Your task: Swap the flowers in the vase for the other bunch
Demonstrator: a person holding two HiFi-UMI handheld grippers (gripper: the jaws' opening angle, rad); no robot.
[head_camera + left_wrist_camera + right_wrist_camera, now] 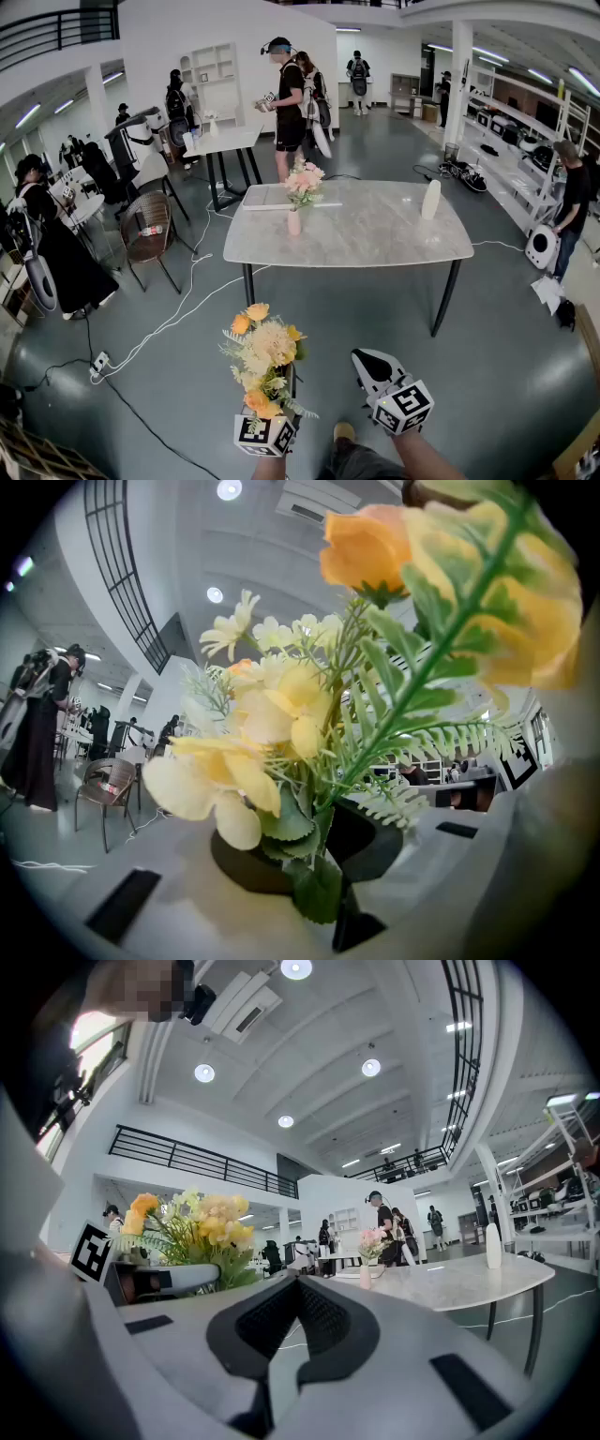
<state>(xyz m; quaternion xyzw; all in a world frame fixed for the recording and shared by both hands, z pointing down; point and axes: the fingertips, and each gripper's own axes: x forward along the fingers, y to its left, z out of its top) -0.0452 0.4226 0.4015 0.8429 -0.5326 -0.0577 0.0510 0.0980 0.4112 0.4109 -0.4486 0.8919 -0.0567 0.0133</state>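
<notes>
A yellow and orange flower bunch [263,357] stands upright in my left gripper [287,382], which is shut on its stems low in the head view. In the left gripper view the bunch [281,733] fills the frame, its stems pinched between the jaws of that gripper [323,860]. Ahead on the marble table [375,234] a small pink vase [294,222] holds pink flowers [303,180]. My right gripper [373,367] is shut and holds nothing. Over its closed jaws [298,1286], the right gripper view shows the yellow bunch [192,1227] at left and the pink flowers [369,1244] further off.
A tall white bottle [430,199] stands on the table's right part. Cables [169,319] trail over the floor at left beside a wicker chair [147,228]. A person [288,108] stands behind the table; others are at left. Shelving [525,141] lines the right wall.
</notes>
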